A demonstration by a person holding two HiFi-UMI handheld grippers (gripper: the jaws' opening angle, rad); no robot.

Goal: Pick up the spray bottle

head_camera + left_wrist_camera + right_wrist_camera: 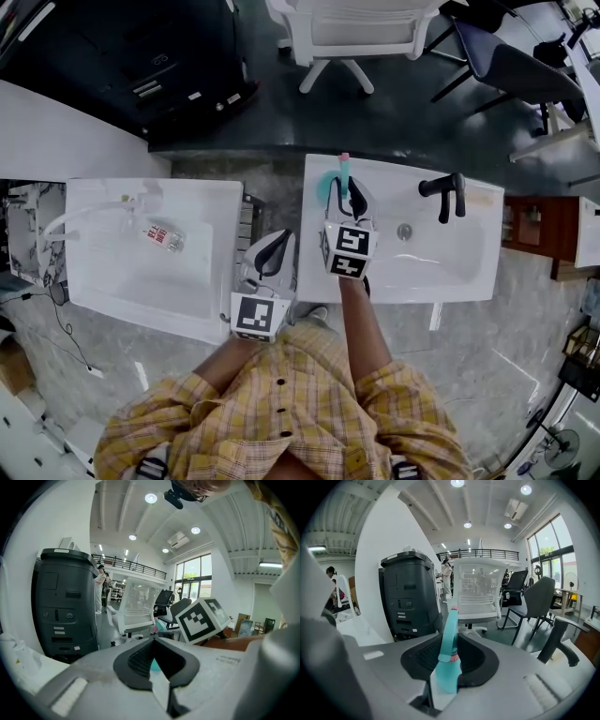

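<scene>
Teal spray bottle [448,671] at the far left corner of the right-hand sink [397,170], clamped between the jaws of the right gripper [349,194]; left gripper [153,643], jaws slightly apart and empty, just off the sink's near left edge.

Smooth, glossy teal plastic forms the spray bottle [449,667]

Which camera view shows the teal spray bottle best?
The right gripper view: the spray bottle stands close-up between the right gripper's jaws, nozzle to shoulder. The head view shows only its top from above; the left gripper view, just a teal sliver between the left gripper's jaws.
</scene>
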